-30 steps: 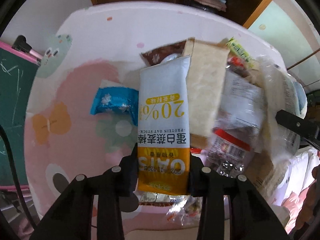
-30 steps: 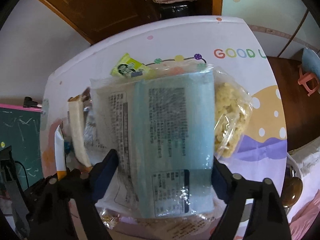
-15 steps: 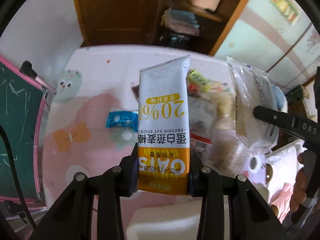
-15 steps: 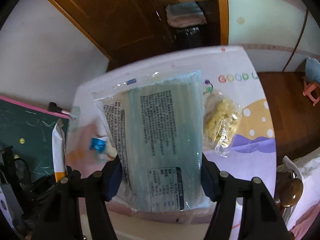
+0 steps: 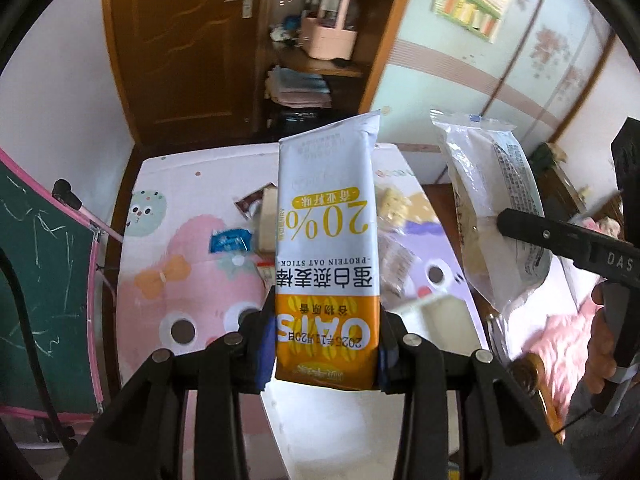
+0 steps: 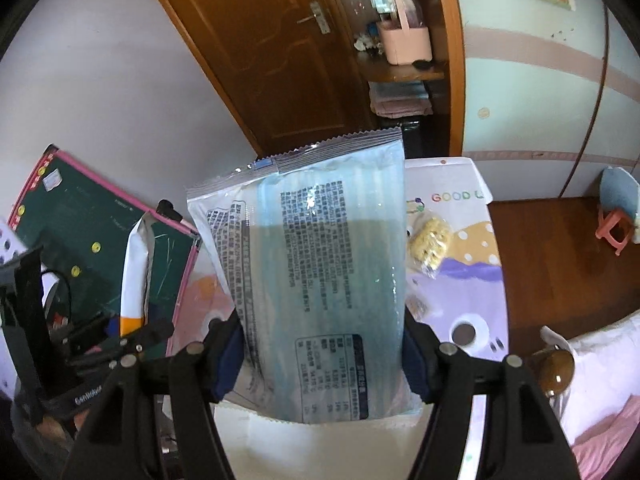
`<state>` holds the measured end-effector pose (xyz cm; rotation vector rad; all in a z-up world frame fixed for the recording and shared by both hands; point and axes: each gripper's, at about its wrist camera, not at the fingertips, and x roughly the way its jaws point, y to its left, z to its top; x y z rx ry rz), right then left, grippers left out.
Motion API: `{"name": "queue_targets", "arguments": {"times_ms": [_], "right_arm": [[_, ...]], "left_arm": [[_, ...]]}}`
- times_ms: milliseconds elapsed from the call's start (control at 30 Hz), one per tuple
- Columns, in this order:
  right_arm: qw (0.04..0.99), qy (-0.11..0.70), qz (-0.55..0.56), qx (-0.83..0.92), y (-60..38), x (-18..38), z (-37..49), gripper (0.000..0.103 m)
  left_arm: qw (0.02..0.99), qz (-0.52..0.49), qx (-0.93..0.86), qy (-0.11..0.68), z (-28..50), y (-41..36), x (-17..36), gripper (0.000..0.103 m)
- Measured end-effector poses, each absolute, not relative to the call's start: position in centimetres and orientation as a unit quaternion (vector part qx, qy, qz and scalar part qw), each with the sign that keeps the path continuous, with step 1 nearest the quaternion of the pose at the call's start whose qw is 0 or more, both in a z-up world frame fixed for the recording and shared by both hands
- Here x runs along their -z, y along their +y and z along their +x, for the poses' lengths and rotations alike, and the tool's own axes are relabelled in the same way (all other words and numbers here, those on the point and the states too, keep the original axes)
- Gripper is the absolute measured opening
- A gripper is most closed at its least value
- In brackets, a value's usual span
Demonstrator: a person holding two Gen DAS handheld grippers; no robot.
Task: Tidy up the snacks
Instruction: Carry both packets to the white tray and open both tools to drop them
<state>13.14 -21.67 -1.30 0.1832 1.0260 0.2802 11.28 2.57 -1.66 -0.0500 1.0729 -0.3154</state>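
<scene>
Presently, the left gripper (image 5: 326,354) has its fingers (image 5: 262,350) closed on the orange lower end of a white-and-orange oat stick pack (image 5: 328,248), which stands upright in the centre of the left wrist frame, clear of the desk (image 5: 188,280) below it. The right gripper (image 6: 322,360) has its fingers (image 6: 228,354) clamped on both side edges of a clear blue-tinted snack bag (image 6: 316,264), held upright at centre frame, printed side toward the camera. In the left wrist view that same bag appears at right of frame, raised above the desk. Further out on the cartoon-printed desk: a small blue packet (image 5: 230,241) left of the oat stick pack, a tan packet (image 5: 267,224) just beside it, a bag of yellow pieces (image 6: 430,242) at right of the right wrist frame. A green chalkboard (image 5: 36,276) stands at the left edge. A wooden door (image 5: 180,48) and shelves fill the upper frame.
</scene>
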Motion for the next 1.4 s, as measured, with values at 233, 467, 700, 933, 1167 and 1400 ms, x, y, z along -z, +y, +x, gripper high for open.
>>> {"name": "queue_targets", "arguments": {"times_ms": [233, 467, 700, 933, 1167, 1400], "right_arm": [[0.858, 0.496, 0.088, -0.105, -22.5, 2.8, 5.3, 0.067], [0.831, 0.540, 0.106, -0.078, -22.3, 8.2, 1.7, 0.067], [0.809, 0.580, 0.091, -0.034, -22.3, 13.5, 0.3, 0.067], [0.801, 0.593, 0.082, -0.015, -22.1, 15.5, -0.4, 0.068], [0.798, 0.597, 0.080, -0.008, -21.9, 15.6, -0.1, 0.071], [0.812, 0.574, 0.105, -0.012, -22.1, 14.9, -0.1, 0.087]], "left_arm": [[0.834, -0.003, 0.176, 0.523, 5.6, 1.5, 2.7, 0.036], [0.816, 0.034, 0.190, 0.545, 2.3, -0.4, 6.3, 0.037], [0.793, 0.056, 0.192, 0.576, 0.9, -1.7, 11.2, 0.037], [0.773, 0.065, 0.194, 0.601, 0.0, -2.1, 14.5, 0.037], [0.771, 0.076, 0.187, 0.605, 0.0, -2.4, 14.6, 0.063], [0.786, 0.085, 0.170, 0.588, -0.3, -2.3, 13.8, 0.088]]}}
